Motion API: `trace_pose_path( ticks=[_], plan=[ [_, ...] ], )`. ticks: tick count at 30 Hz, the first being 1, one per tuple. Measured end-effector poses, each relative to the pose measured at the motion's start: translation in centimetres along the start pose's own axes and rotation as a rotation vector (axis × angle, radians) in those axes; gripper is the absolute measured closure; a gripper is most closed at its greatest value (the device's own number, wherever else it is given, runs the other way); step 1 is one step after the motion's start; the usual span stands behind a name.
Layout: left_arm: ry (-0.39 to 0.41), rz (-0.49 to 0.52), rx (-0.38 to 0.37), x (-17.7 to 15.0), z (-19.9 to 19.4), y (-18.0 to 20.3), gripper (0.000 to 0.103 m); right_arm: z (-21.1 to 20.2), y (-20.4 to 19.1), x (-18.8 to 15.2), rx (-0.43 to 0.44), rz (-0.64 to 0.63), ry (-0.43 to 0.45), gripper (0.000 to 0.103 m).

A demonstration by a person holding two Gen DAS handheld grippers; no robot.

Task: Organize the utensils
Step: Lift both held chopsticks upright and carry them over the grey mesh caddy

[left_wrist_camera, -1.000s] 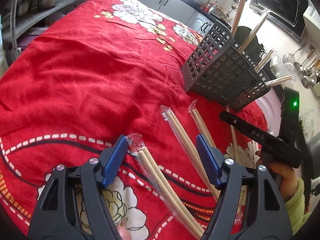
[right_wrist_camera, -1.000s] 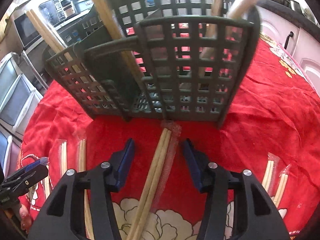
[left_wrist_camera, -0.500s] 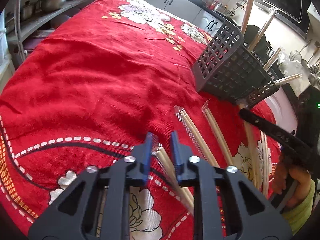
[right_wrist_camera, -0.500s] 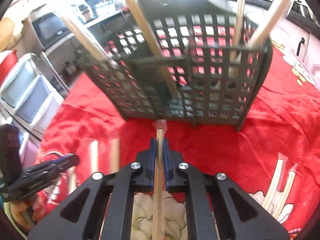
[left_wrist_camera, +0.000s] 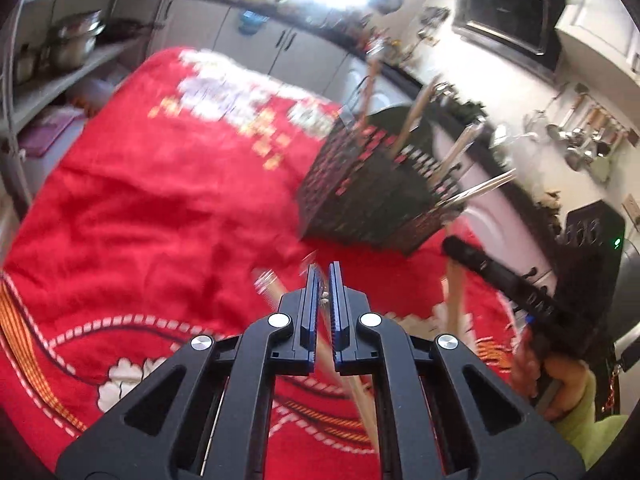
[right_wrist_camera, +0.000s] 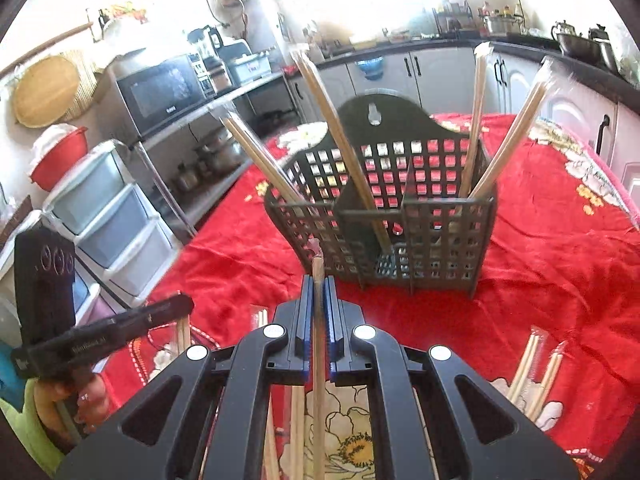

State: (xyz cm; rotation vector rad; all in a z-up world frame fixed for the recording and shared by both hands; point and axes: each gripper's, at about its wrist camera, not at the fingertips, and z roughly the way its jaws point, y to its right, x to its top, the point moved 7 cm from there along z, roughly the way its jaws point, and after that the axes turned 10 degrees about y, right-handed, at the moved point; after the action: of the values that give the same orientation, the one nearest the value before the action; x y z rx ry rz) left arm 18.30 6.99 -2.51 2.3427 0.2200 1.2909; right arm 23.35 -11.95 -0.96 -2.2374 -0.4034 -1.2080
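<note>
Pinching a wrapped chopstick pair [right_wrist_camera: 318, 280] in my right gripper [right_wrist_camera: 318, 292], my left gripper [left_wrist_camera: 325, 280] clamping another wrapped pair [left_wrist_camera: 360, 396], the dark slotted holder [right_wrist_camera: 404, 216] sitting at twelve o'clock on the red cloth [right_wrist_camera: 560, 248].

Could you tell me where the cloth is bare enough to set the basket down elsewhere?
The widest bare cloth lies left of the basket, out to the far floral edge. Another strip runs along the basket's right side. In front it is crowded: wrapped chopsticks lie there, and both grippers hold pairs.
</note>
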Motion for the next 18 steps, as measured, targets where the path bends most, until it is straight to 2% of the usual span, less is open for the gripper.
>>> trace_pose_path(
  ticks=[7, 18],
  plan=[
    [0.072, 0.074, -0.077, 3.2, -1.0, 4.8, 0.102, -3.5, 0.0, 1.3, 0.009, -0.015, 0.079, 0.097],
    [0.131, 0.157, -0.166, 6.1, -1.5, 10.6, 0.103, -7.7, 1.1, 3.4, -0.028, -0.007, 0.207, 0.097]
  ],
)
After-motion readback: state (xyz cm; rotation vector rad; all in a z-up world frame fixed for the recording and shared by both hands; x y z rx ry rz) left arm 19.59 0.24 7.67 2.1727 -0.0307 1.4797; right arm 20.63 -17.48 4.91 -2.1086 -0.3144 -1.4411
